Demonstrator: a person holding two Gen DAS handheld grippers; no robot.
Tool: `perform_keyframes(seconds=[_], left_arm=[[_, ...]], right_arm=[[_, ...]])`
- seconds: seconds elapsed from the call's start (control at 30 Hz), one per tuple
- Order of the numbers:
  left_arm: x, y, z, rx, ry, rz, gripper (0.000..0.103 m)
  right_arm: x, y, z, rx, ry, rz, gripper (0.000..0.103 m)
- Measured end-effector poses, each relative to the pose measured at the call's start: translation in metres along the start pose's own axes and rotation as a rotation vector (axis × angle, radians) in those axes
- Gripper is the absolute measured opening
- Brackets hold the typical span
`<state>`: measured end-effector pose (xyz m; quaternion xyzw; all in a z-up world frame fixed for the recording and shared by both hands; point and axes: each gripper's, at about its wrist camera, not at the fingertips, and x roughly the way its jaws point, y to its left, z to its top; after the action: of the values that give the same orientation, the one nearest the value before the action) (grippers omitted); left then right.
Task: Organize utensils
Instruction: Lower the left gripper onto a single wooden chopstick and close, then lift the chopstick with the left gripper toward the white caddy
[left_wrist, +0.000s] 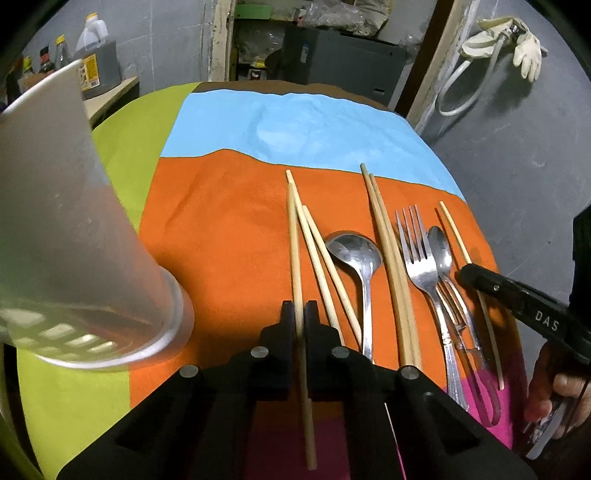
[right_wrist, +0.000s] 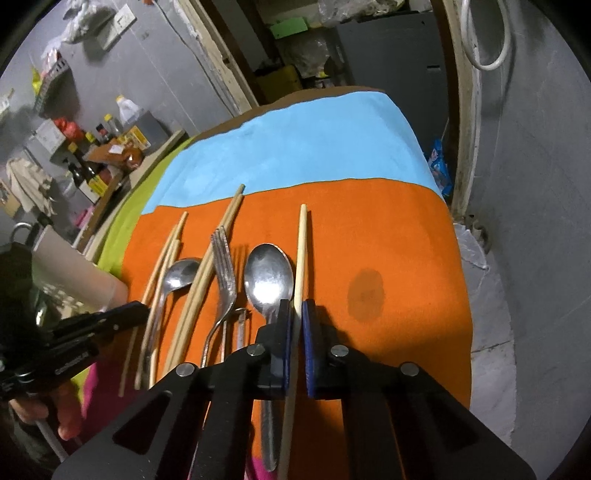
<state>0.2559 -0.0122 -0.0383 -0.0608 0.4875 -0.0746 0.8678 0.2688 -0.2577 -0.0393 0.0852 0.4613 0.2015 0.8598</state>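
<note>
On orange cloth: left claw clamps chopstick; right claw clamps pale chopstick.

A rough home kitchen or utility corner, by the look of it. Bare grey walls surround a tabletop under a colour-block cloth laid with chopsticks, spoons and a fork. A side shelf holds sauce bottles and an oil jug. A hose and rubber gloves hang on the wall, beside a cluttered doorway.
</note>
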Motion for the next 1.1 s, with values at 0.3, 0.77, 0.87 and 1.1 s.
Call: perform_keyframes(seconds=[0.3, 0.77, 0.87, 1.1], left_arm=[[-0.025, -0.006, -0.021, -0.011, -0.088, -0.052, 0.002], [-0.025, -0.004, -0.036, -0.038, -0.049, -0.059, 0.002], [-0.024, -0.001, -0.037, -0.039, -0.027, -0.055, 0.002], [-0.013, 0.001, -0.029, -0.019, 0.031, -0.058, 0.003]], right_arm=[[-0.03, 0.007, -0.013, 0.009, -0.1, 0.047, 0.004], [-0.004, 0.006, -0.011, 0.01, 0.002, -0.012, 0.01], [0.002, 0.008, -0.007, -0.008, 0.019, -0.035, 0.01], [0.013, 0.016, 0.003, -0.102, 0.061, -0.078, 0.013]])
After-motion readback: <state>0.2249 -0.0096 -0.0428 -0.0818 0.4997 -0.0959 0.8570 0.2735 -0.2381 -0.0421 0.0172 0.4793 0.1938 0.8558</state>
